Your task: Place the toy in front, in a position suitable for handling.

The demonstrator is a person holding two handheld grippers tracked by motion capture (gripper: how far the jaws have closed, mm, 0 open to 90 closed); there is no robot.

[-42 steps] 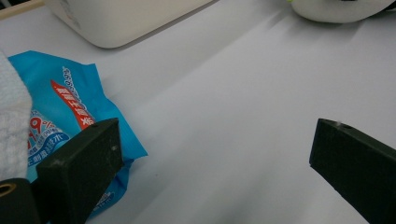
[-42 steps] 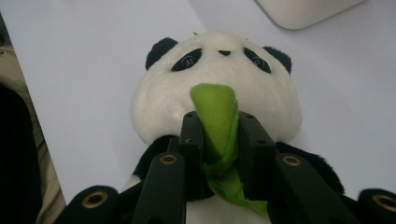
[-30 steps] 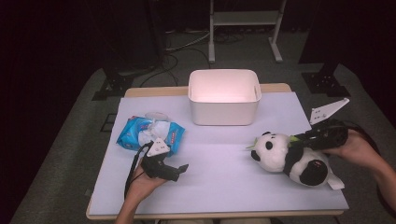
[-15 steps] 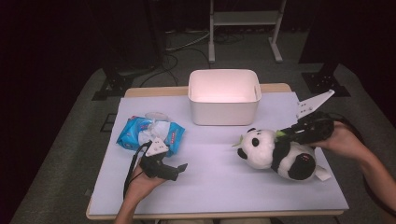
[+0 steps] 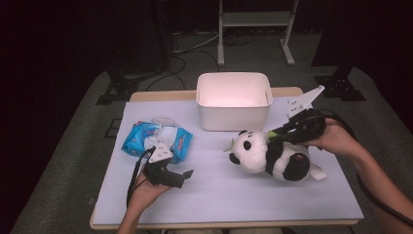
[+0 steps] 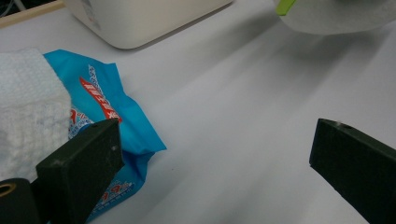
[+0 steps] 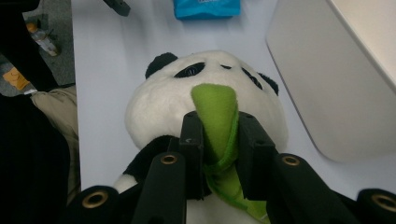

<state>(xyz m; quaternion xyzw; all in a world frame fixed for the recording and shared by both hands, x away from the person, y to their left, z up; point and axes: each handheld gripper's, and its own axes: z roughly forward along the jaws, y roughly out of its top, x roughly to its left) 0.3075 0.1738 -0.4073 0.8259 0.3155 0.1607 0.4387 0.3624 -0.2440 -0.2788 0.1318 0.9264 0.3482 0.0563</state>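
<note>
Green leaf: pinched tight between the right gripper point(image 7: 215, 135) jaws.
Panda plush point(image 5: 270, 156): hanging from that grip, long axis left-right, right of centre, head leftward.
White bin point(image 5: 234, 100): just beyond, far side.
Left gripper point(image 5: 181, 176): gaping, empty, near-left beside wipes pack point(image 5: 157, 139).

High view looks down on table point(image 5: 229, 195); both gripper views close, low; all share bin point(image 5: 234, 100).

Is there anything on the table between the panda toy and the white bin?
Nothing visible. The panda toy, held by the right gripper, lies just in front of the white bin; only bare table separates them.
</note>
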